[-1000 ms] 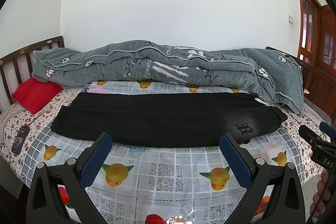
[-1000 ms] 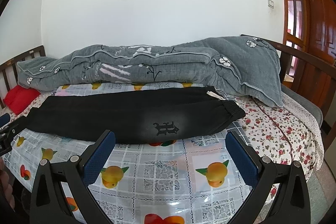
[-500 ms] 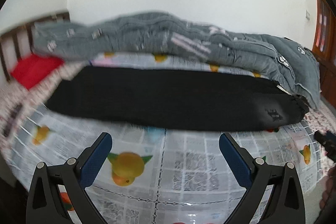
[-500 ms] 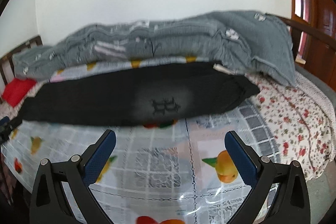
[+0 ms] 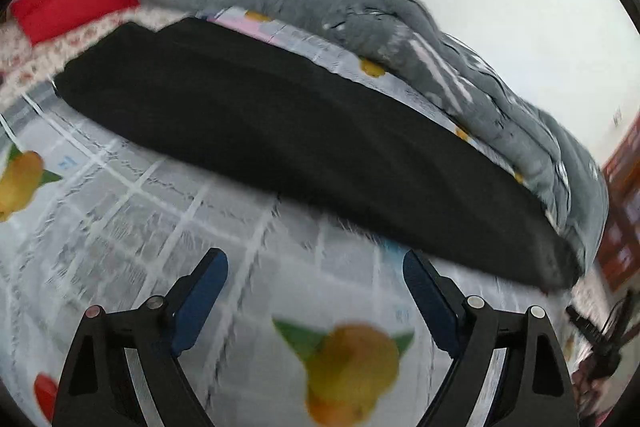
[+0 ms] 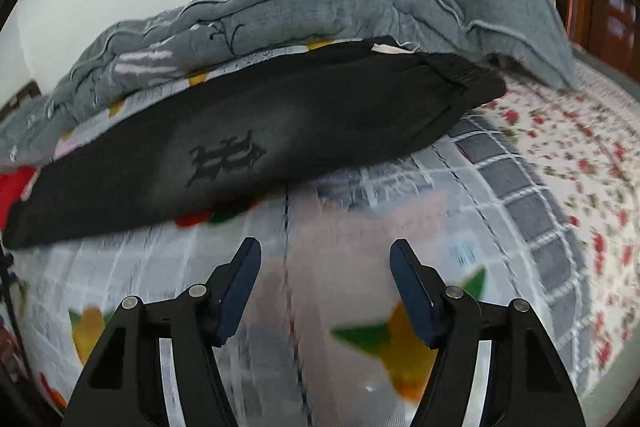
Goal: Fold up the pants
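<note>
Black pants [image 5: 304,139] lie flat and lengthwise across the bed, folded in half along their length. In the right wrist view the pants [image 6: 280,135] show a dark printed logo [image 6: 226,157] and the elastic waistband [image 6: 466,77] at the right end. My left gripper [image 5: 315,269] is open and empty, low over the sheet just short of the pants' near edge. My right gripper [image 6: 325,257] is open and empty, close to the near edge below the logo. Both views are tilted and blurred.
A rolled grey quilt [image 5: 360,7] lies along the wall behind the pants. A red pillow [image 5: 68,3] sits at the left end. The fruit-print sheet [image 6: 360,227] covers the bed, with a floral bedspread [image 6: 580,155] at the right. A wooden door [image 6: 600,7] stands at far right.
Both grippers have moved forward and down toward the pants' near edge and tilted, the left rolling one way and the right the other. Both jaws have narrowed a little but stay open.
</note>
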Available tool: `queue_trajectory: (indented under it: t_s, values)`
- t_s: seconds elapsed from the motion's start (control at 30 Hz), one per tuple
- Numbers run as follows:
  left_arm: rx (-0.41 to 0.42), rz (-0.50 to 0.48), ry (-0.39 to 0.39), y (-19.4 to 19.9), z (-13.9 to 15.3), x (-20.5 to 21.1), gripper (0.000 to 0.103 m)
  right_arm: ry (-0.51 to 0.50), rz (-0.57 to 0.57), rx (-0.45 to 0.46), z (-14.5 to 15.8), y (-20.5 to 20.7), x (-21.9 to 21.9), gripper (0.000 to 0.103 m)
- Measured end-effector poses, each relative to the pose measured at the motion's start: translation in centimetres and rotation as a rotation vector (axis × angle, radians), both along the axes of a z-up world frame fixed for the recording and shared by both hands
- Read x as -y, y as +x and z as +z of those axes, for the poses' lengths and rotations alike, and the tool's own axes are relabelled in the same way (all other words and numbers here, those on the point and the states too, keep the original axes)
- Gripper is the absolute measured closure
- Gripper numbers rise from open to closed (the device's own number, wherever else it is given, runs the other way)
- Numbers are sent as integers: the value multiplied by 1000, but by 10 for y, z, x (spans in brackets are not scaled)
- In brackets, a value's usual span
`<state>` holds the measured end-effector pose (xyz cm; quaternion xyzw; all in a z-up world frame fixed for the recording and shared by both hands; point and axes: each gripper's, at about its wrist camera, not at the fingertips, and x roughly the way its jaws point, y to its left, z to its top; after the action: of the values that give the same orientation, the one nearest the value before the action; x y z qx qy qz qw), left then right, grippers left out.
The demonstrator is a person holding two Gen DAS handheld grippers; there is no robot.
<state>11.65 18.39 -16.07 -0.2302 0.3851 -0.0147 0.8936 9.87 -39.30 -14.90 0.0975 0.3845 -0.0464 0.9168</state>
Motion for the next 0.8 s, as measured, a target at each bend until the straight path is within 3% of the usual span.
queue_trajectory:
  t_s: [0.13, 0.23, 0.37, 0.4, 0.47, 0.5, 0.57, 0.67, 0.73, 0.8]
  values:
    - [-12, 33, -63, 32, -6, -14, 21, 98, -2, -15, -1, 32, 14, 36]
    - [-32, 99, -101, 50, -11, -28, 35, 162, -8, -36, -3, 58, 20, 36]
    - [-89, 204, -160, 63, -19, -50, 78, 171, -40, -67, -6, 88, 19, 38]
    - [-103, 221, -175, 65, -22, -55, 88, 158, -46, -67, -7, 90, 17, 50]
    - [-79, 183, -186, 70, -20, -59, 93, 131, -30, -59, -6, 97, 11, 79]
    - [-62, 164, -152, 70, -16, -58, 93, 123, -15, -43, -3, 98, 8, 84]
    - [-9, 129, -92, 70, 2, -54, 93, 104, 8, 6, 7, 96, 6, 87]
    - [64, 117, -79, 73, 33, -52, 93, 122, 36, 83, 32, 94, 6, 87]
    - [84, 117, -74, 83, 52, -49, 93, 146, 46, 111, 46, 102, 8, 87]
    - [82, 110, -22, 98, 66, -44, 93, 142, 57, 127, 57, 113, 6, 87]
